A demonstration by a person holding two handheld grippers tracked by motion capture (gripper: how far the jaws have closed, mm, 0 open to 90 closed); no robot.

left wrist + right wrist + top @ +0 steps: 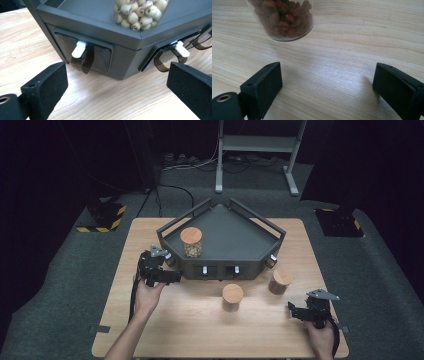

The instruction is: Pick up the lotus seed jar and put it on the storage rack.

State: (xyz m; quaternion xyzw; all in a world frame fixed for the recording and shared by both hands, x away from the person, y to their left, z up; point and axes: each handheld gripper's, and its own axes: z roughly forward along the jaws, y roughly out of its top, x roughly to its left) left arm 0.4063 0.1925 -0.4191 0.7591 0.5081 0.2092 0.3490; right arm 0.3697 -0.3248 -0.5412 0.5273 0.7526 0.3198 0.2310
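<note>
A dark grey five-sided tray (250,227) stands on the wooden table. On its left part sits a glass jar of pale round beads (191,242) with a wooden lid; the jar's base (137,12) rises above the tray's front wall (125,62). My left gripper (165,265) is open beside the tray's front left corner, its jaws (117,75) empty and facing a white latch (79,49) with a brown strap loop. My right gripper (296,309) rests near the table's front right, open (329,72), short of a jar of red-brown dried berries (284,20).
Two wooden-lidded jars stand on the table in front of the tray: one in the middle (232,297), one farther right (280,281). A second white latch (182,49) with a loop sits on the adjoining wall. A metal frame (257,150) stands beyond the table.
</note>
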